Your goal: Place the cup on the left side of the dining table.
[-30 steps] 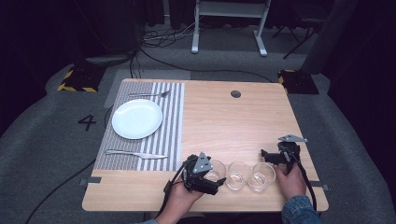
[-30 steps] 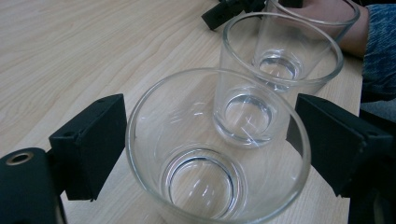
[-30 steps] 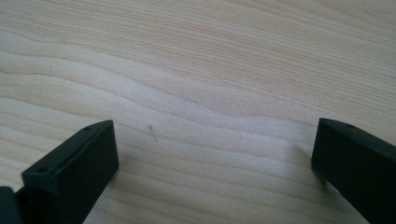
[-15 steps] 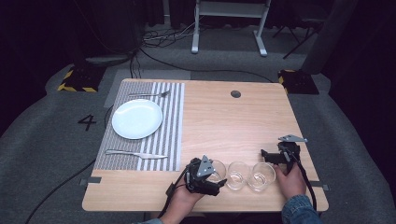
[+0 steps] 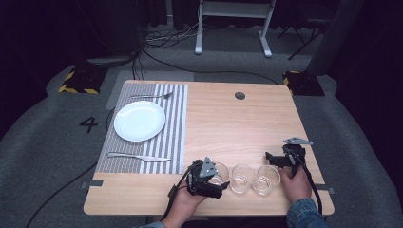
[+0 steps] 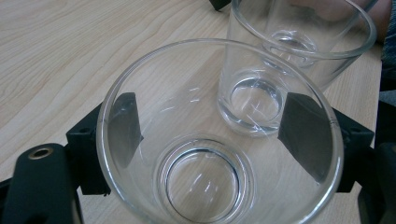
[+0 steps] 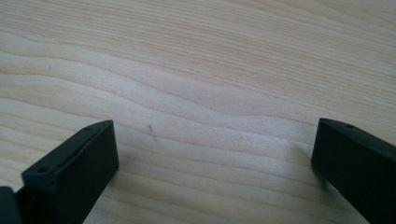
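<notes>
The nearest glass (image 6: pixel 219 140), leftmost in a row of three along the near edge of the surface (image 5: pixel 228 128), at about 6 o'clock, stands between my left gripper's (image 5: pixel 209 179) fingers (image 6: pixel 303 135), which flank its wall. The middle glass (image 5: pixel 241 178) stands just beside it. My right gripper (image 5: pixel 280 159) sits at 4 o'clock, its fingers (image 7: pixel 77 175) spread wide over bare wood.
</notes>
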Motion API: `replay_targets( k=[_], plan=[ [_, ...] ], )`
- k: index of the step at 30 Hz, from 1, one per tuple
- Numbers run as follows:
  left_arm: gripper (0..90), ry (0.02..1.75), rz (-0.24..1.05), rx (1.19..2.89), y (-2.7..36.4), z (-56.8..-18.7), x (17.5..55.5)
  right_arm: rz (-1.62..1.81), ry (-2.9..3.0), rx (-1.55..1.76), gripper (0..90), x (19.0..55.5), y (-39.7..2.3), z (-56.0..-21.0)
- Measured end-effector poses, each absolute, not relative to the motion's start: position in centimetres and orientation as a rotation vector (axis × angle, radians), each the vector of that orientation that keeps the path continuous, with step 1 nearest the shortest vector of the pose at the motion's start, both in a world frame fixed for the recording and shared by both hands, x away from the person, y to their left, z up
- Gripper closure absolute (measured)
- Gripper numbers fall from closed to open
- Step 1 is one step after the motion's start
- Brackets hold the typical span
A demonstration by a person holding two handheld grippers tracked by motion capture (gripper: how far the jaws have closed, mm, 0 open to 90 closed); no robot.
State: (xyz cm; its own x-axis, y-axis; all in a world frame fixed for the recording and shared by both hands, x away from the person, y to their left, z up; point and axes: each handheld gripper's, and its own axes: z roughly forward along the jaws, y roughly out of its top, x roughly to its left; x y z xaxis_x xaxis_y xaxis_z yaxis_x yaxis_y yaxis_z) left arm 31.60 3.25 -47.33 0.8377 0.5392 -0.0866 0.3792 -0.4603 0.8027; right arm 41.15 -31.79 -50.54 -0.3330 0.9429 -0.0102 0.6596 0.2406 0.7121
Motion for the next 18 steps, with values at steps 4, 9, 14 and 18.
replay_targets(
  k=[4, 9, 14, 18],
  plan=[
    [18.6, 0.670, 0.236, 2.102, 3.5, -46.7, 31.4, 0.861, 2.079, 1.463, 0.8, 41.2, -31.8, -50.5],
    [18.6, 0.672, 0.226, 2.102, 4.1, -45.6, 31.4, 0.860, 2.078, 1.464, 0.8, 41.2, -31.8, -50.5],
    [18.5, 0.687, 0.232, 2.112, 4.9, -44.8, 31.6, 0.860, 2.078, 1.464, 0.8, 41.2, -31.8, -50.5],
    [18.5, 0.688, 0.244, 2.107, 5.5, -44.1, 31.7, 0.860, 2.078, 1.464, 0.8, 41.2, -31.8, -50.5]
  ],
)
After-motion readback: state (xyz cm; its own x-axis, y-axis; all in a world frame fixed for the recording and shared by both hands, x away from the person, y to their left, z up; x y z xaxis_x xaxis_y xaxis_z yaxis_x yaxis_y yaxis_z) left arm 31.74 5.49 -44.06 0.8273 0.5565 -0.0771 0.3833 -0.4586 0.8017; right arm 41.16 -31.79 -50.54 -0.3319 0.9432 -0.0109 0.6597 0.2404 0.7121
